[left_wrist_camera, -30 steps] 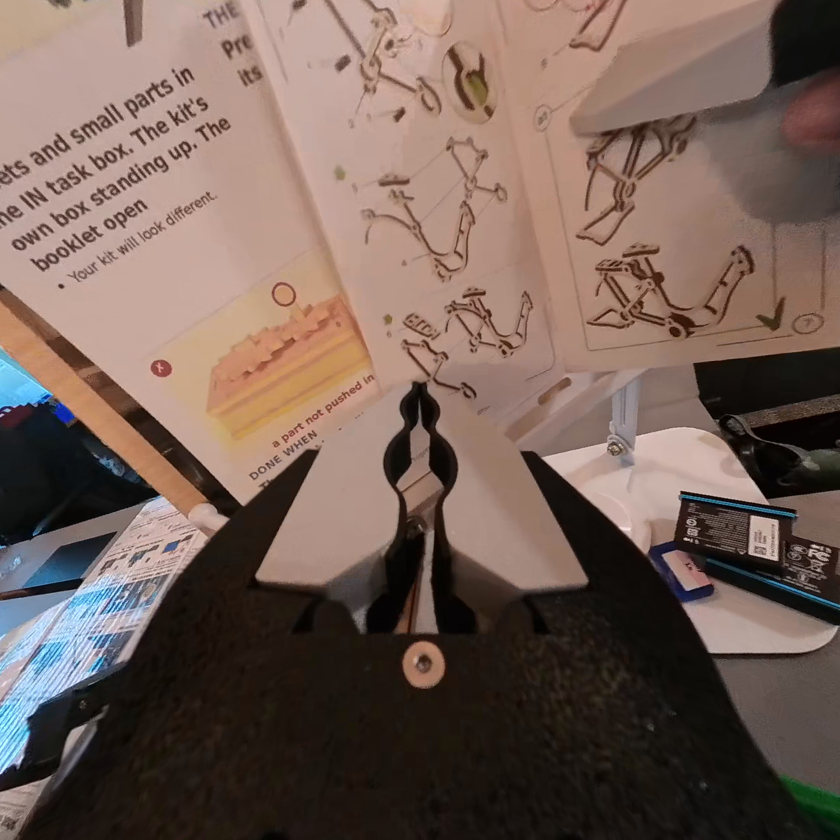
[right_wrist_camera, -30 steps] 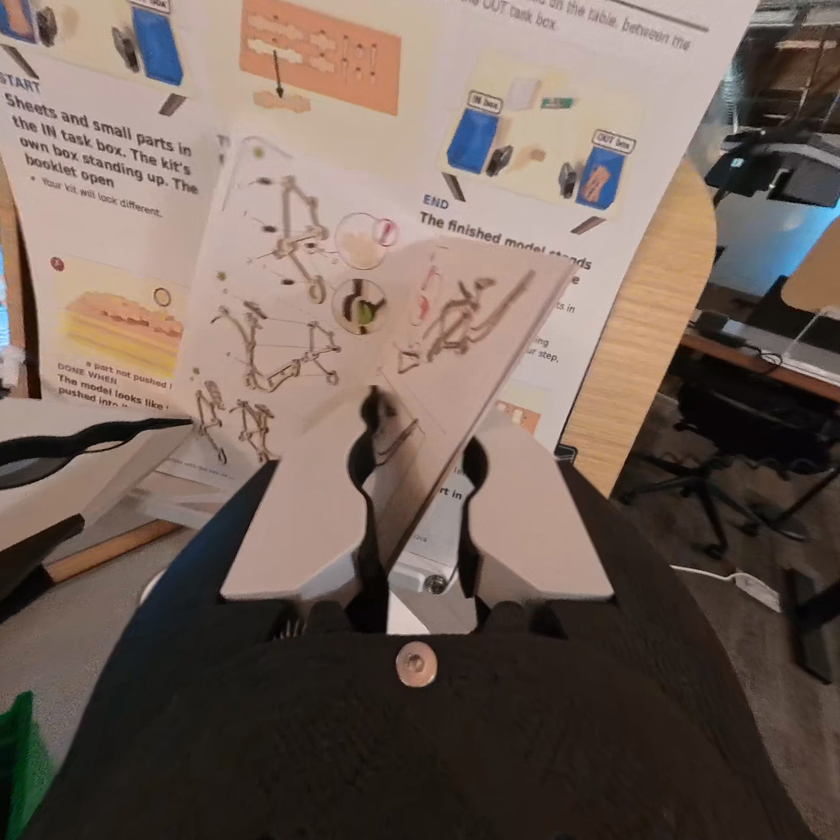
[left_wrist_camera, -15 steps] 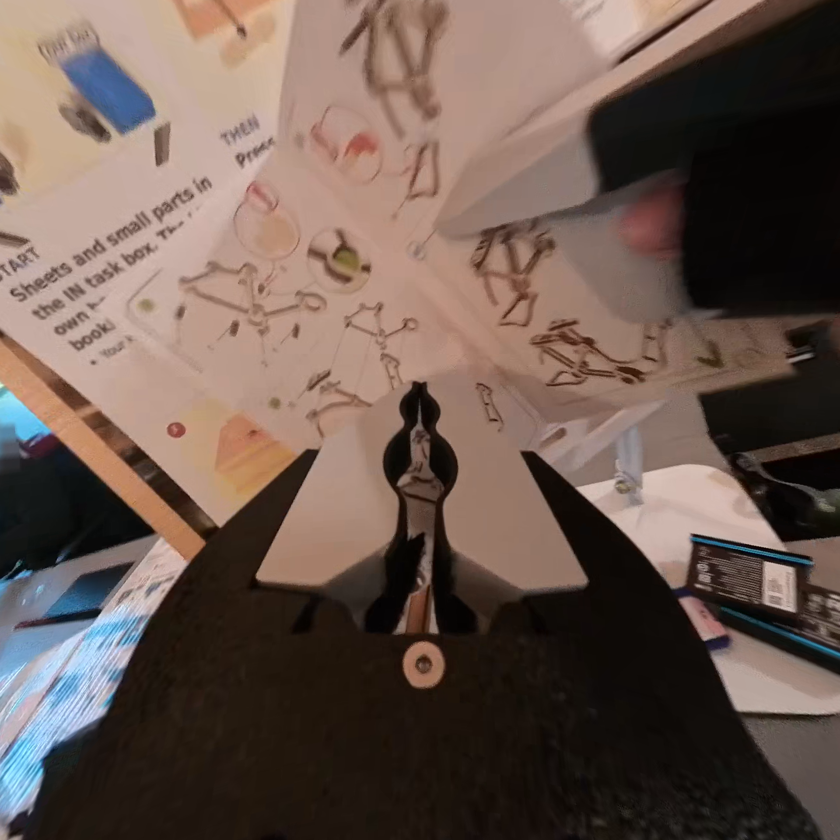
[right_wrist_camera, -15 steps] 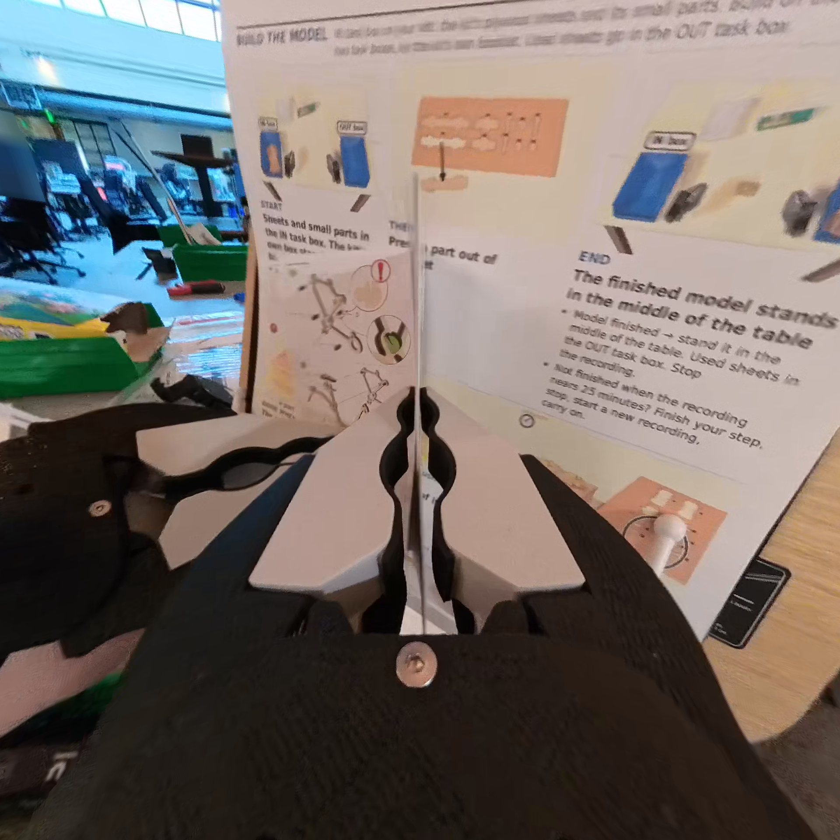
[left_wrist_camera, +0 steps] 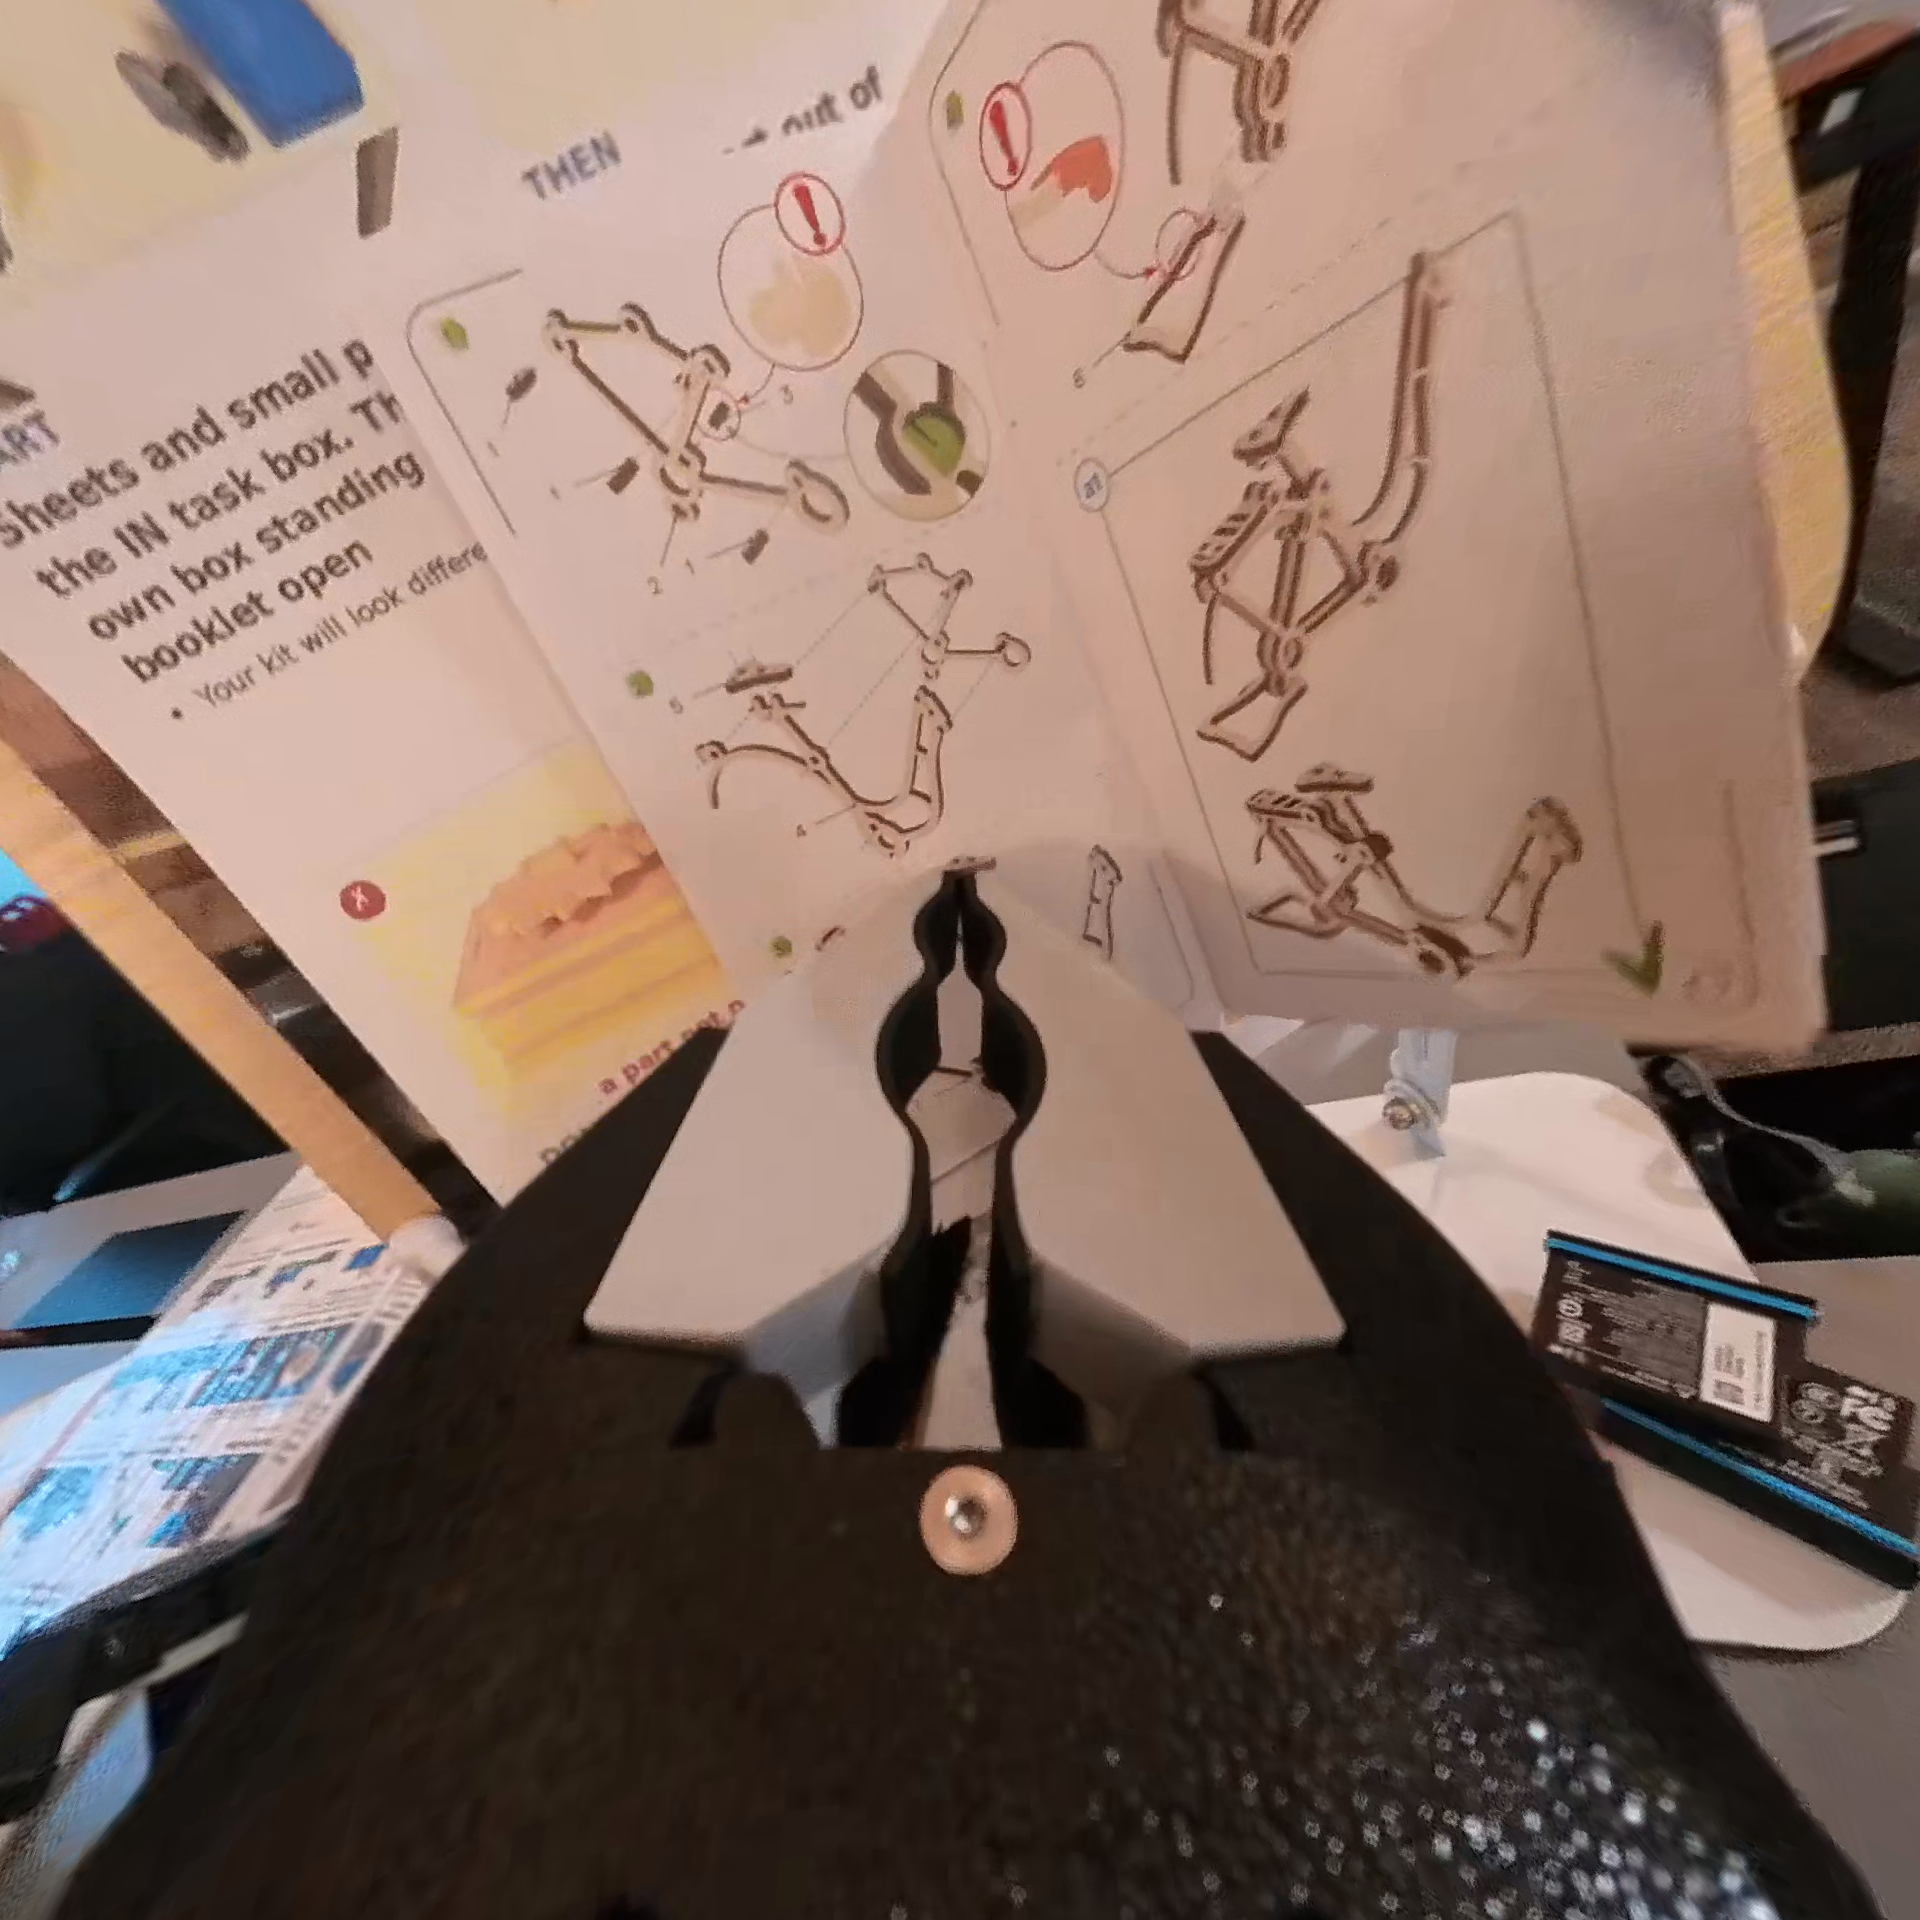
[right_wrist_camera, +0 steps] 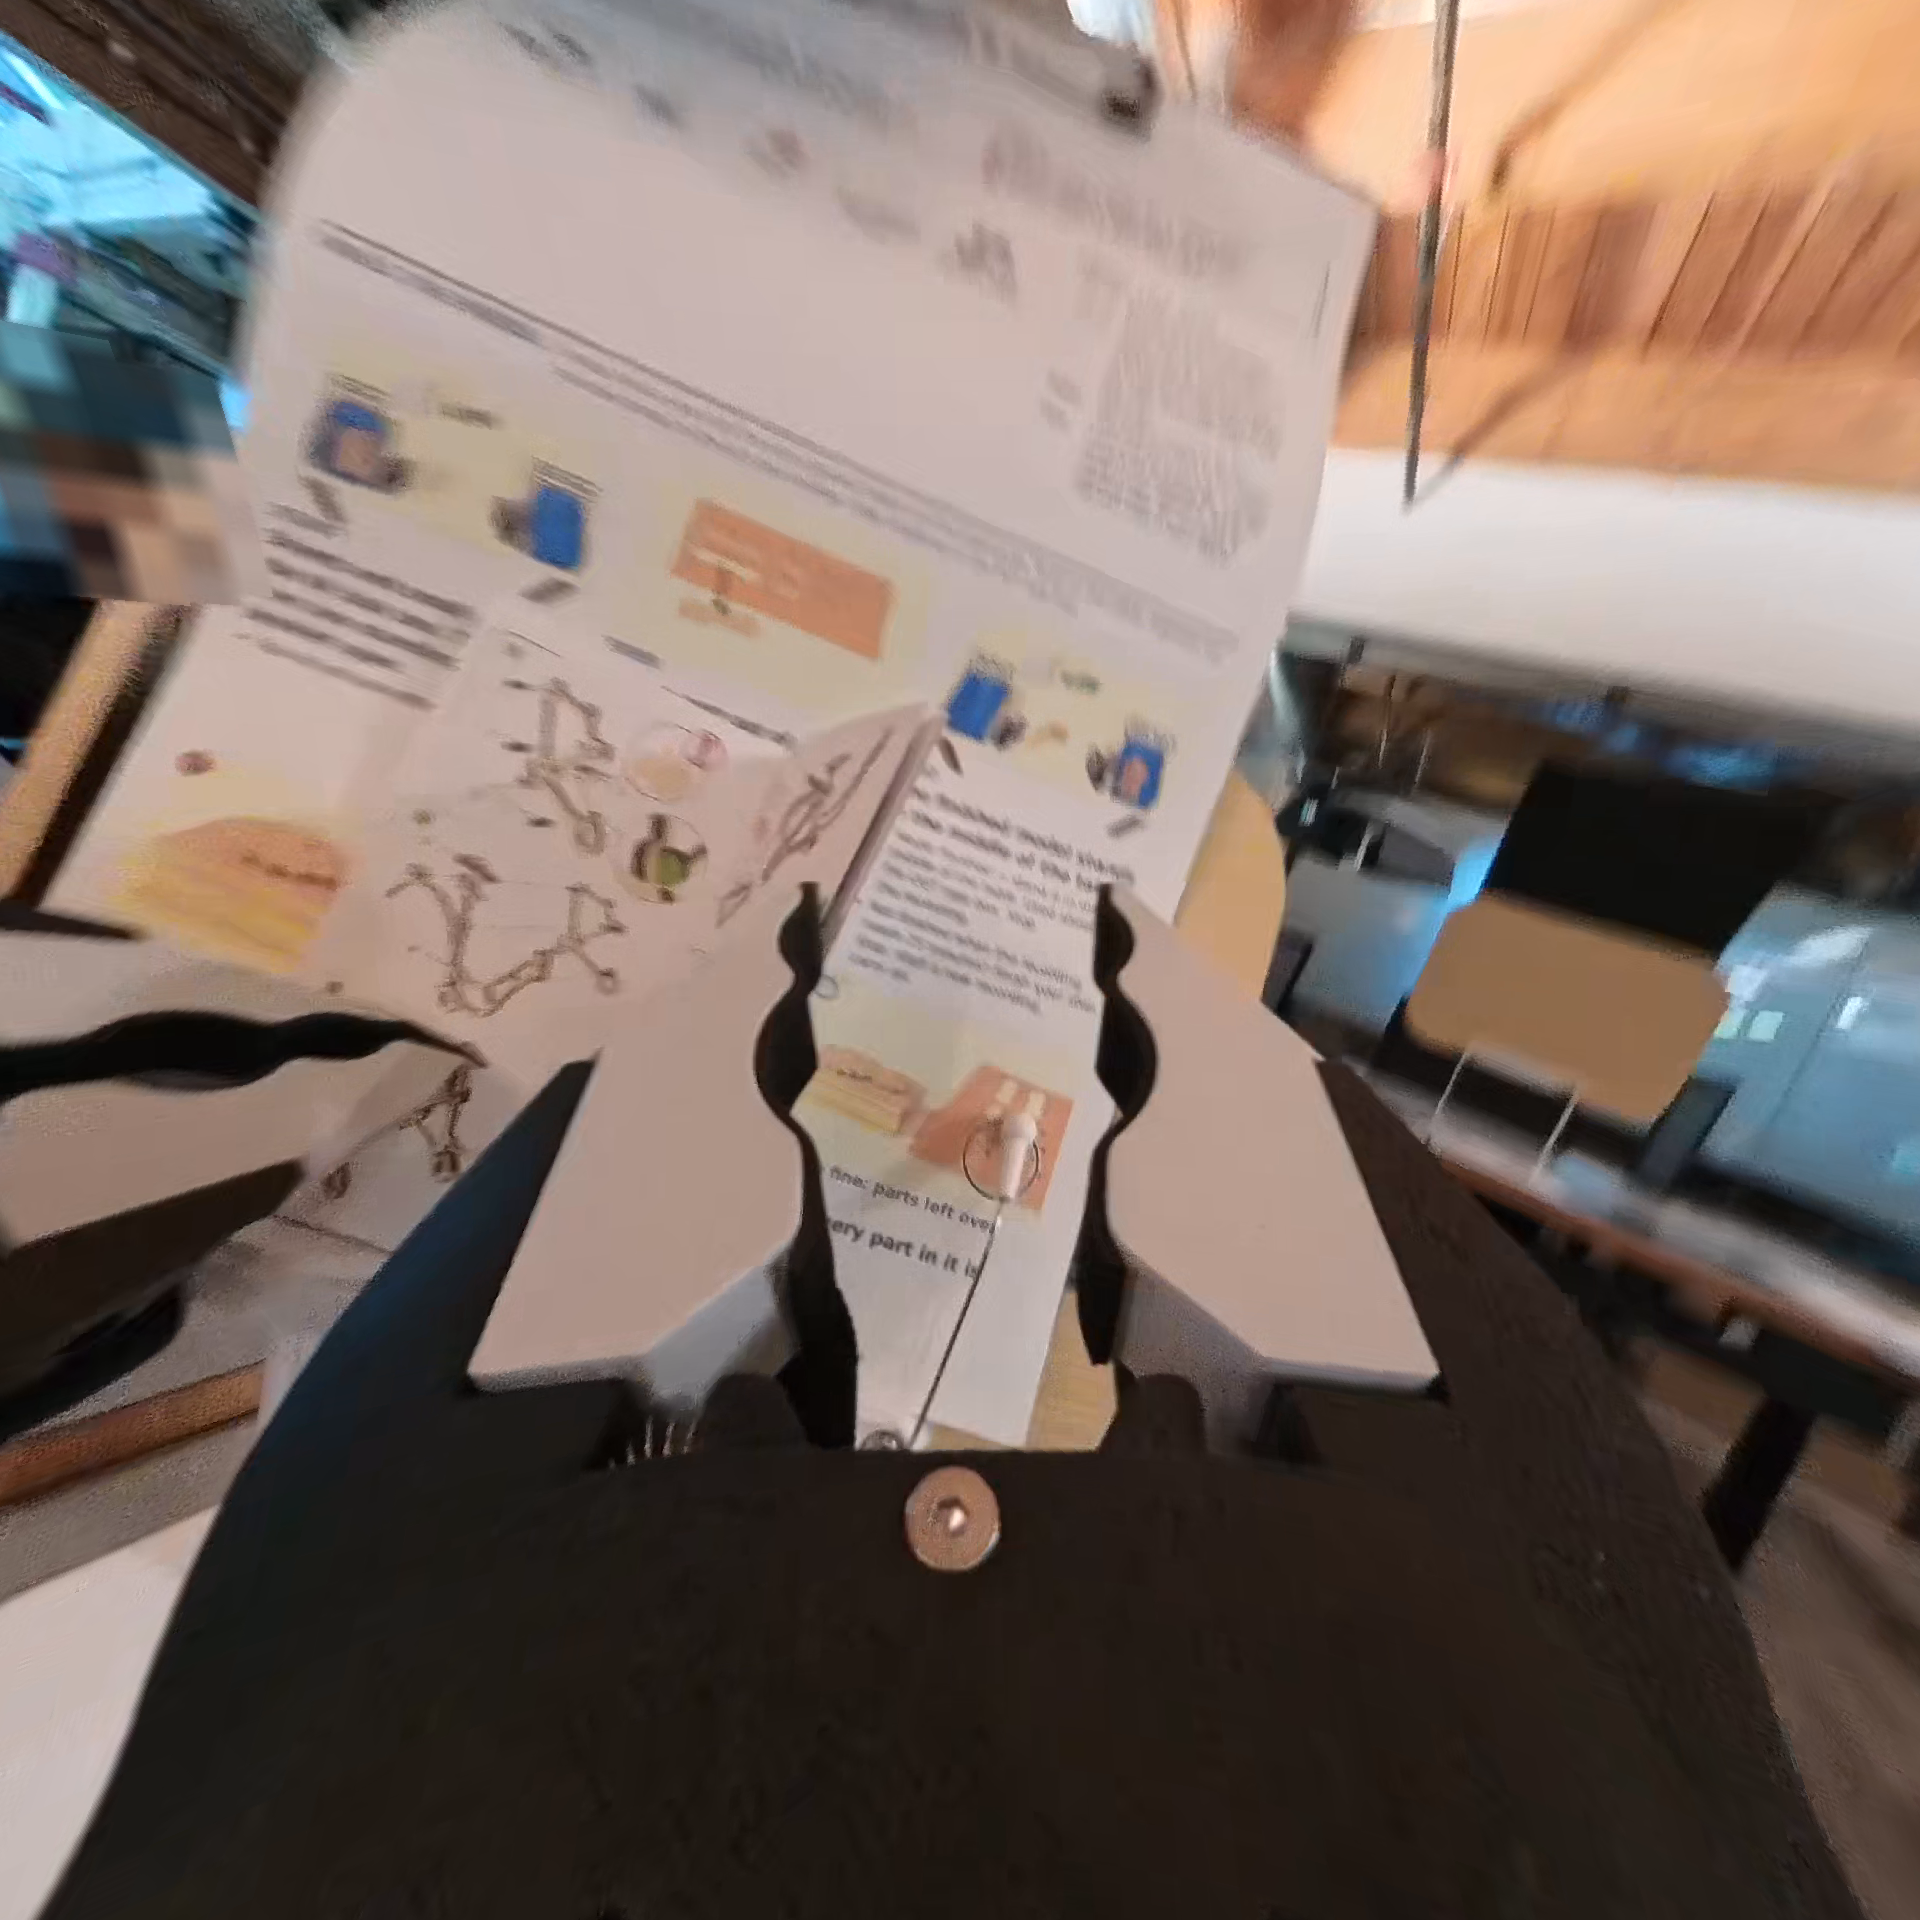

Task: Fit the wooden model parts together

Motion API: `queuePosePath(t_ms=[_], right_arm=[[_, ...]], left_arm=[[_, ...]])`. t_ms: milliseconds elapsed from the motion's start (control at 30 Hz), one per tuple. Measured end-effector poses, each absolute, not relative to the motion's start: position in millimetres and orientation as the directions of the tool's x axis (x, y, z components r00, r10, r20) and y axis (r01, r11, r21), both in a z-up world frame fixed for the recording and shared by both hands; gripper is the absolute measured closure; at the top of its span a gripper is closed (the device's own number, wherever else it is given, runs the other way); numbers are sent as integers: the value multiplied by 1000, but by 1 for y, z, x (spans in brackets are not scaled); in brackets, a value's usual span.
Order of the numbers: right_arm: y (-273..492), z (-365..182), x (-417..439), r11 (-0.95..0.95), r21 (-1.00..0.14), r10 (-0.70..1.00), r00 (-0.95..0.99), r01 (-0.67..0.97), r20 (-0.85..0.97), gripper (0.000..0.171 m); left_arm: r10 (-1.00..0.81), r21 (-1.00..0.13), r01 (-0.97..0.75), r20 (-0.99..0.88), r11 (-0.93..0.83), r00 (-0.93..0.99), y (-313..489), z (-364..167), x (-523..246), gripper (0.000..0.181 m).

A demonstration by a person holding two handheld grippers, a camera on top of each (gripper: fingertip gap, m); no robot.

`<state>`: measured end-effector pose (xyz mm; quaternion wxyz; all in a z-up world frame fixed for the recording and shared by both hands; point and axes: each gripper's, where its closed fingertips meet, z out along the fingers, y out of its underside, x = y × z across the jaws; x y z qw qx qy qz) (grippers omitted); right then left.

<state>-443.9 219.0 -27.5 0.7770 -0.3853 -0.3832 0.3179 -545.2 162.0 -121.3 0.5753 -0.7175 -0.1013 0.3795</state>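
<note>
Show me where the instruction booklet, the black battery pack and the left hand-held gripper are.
instruction booklet (left_wrist_camera: 1351, 582): left wrist view, right page.
black battery pack (left_wrist_camera: 1673, 1340): left wrist view, top face.
left hand-held gripper (left_wrist_camera: 961, 902): left wrist view, between fingertips.

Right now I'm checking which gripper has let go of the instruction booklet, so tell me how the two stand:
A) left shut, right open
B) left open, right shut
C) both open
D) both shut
A: the left gripper has its jaws pressed together at the booklet bottom edge, while the right gripper shows a wide gap with nothing in it.
</note>
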Motion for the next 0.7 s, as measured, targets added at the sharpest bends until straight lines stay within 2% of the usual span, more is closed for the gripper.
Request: queuePosePath(t_ms=[67,200,267,367,533,700], right_arm=[[181,-30,-436,635,-739,731,487,-227,478,140],[109,-57,-434,772,-564,636,350,-295,687,167],[101,-74,-445,761,-590,648,256,-271,718,168],[122,-90,-466,695,-702,718,190,-154,669,168],[177,-108,-485,554,-830,793,260,71,551,158],[190,-112,-496,434,-898,867,237,69,438,145]], left_arm=[[588,-917,-265,-396,-300,705,162,-122,-545,181],[589,-923,-249,-379,-292,714,162,-122,-545,181],[587,-922,-253,-382,-292,714,161,-122,-544,181],[591,-926,-246,-373,-286,716,160,-123,-544,181],[610,-935,-220,-350,-280,711,154,-125,-546,181],[623,-931,-192,-352,-310,699,144,-141,-544,181]])
